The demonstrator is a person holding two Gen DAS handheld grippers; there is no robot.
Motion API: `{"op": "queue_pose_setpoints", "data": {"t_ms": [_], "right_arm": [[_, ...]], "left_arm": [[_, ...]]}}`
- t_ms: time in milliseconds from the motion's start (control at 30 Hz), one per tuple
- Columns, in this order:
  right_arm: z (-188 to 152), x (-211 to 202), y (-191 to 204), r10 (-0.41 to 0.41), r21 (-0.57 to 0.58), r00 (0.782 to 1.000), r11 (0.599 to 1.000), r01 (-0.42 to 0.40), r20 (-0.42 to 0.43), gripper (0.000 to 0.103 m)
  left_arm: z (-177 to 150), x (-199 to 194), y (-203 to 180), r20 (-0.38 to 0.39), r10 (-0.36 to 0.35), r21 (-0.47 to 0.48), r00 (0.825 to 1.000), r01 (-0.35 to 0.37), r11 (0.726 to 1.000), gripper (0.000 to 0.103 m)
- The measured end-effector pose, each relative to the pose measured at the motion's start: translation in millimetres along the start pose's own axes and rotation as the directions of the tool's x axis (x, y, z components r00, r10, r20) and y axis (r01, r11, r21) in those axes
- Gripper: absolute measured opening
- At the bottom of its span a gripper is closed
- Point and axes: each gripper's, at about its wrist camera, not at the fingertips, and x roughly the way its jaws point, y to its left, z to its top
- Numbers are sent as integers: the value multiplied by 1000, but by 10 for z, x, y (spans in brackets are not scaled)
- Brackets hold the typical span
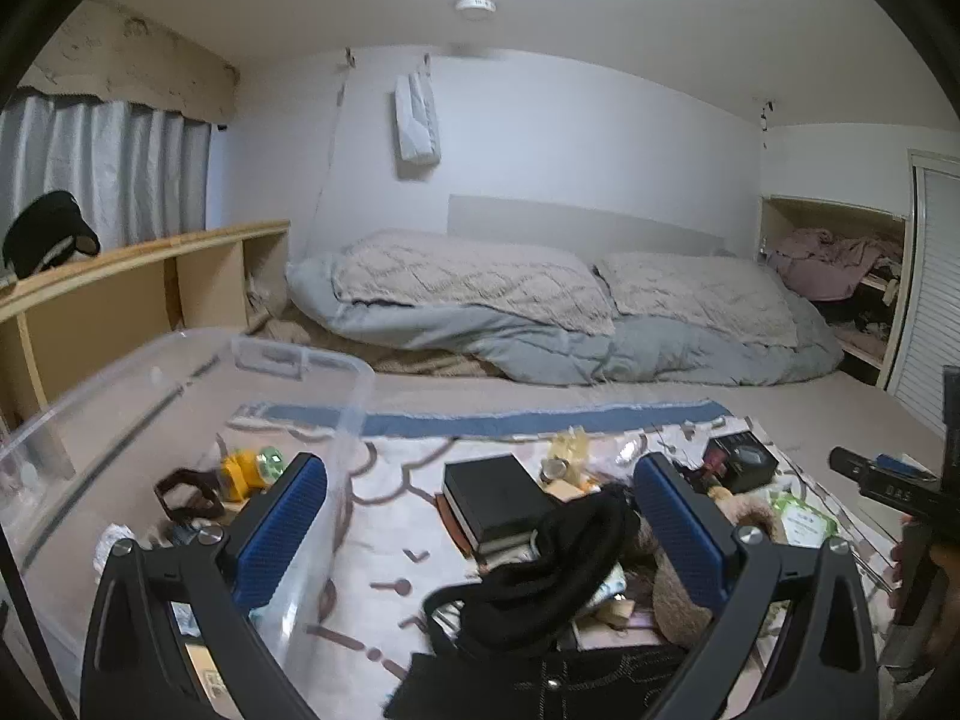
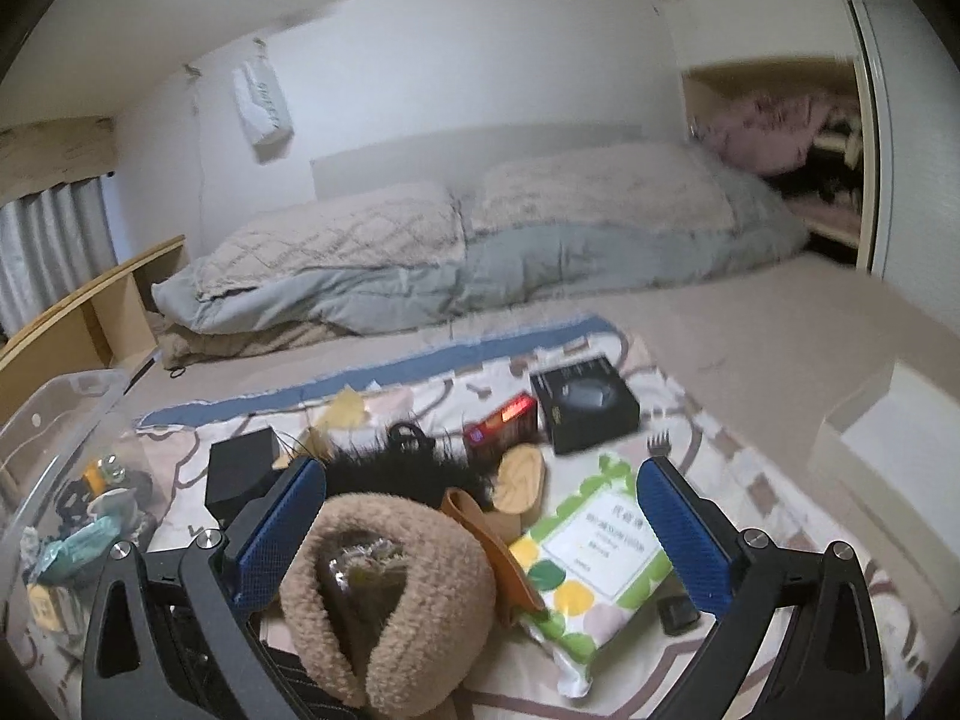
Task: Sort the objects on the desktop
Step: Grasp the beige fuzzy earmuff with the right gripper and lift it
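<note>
- Desktop objects sit in a heap on the patterned cloth point(image 2: 708, 414), which is spread over the beige surface; most lie toward the cloth's near edge.
- Clear plastic bin point(image 1: 180, 372) stands at the cloth's left edge. It already holds small stuff, including a yellow item point(image 1: 240, 471) and a dark strap-like piece, so sorting looks partly done.
- Fuzzy tan slipper point(image 2: 390, 588) lies at the near edge, inside the span of the right gripper point(image 2: 480, 534) and toward its left finger. Jaws are at full width, pads not pressing on anything.
- Green-and-white packet point(image 2: 600, 546) lies just beside the slipper, also between the right fingers.
- Black fabric bundle point(image 1: 552, 576) lies between the fingers of the left gripper point(image 1: 480, 534); jaws wide, nothing gripped. Its left finger overlaps the bin's wall in view; contact cannot be told.
- Black box point(image 1: 498, 495) sits behind the bundle, mid-cloth. Another black box point(image 2: 585, 411) and a red item point(image 2: 504, 420) lie toward the far right corner.
- Step, as judged: approach and pick, likely the slipper. Next move needs the right jaws centred on it alone, clear of the packet, before closing.
- Room: far and right of the cloth are bare; the left side is tight against the bin wall, and the heap is crowded, so a neighbour could get dragged.
</note>
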Motion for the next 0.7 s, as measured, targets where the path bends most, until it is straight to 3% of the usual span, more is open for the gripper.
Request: {"op": "queue_pose_setpoints", "data": {"t_ms": [200,400,467,533,700], "right_arm": [[-131,219,-149,97,111,992,990,-87,-85,103],[-258,358,-48,160,95,978,984,-148,-132,103],[-318,409,-16,174,98,973,982,-161,-150,99],[-391,465,-6,180,106,968,981,-163,-178,86],[-564,559,-1,175,118,955,982,-150,-238,86]], "left_arm": [[-152,100,-171,-58,-16,35,998,18,999,103],[-303,94,-263,-66,4,54,998,0,999,103],[-345,85,-272,-62,21,62,998,-17,998,103],[-384,82,-267,-63,38,72,997,-34,997,103],[-544,46,-188,-71,75,81,995,-69,994,103]]}}
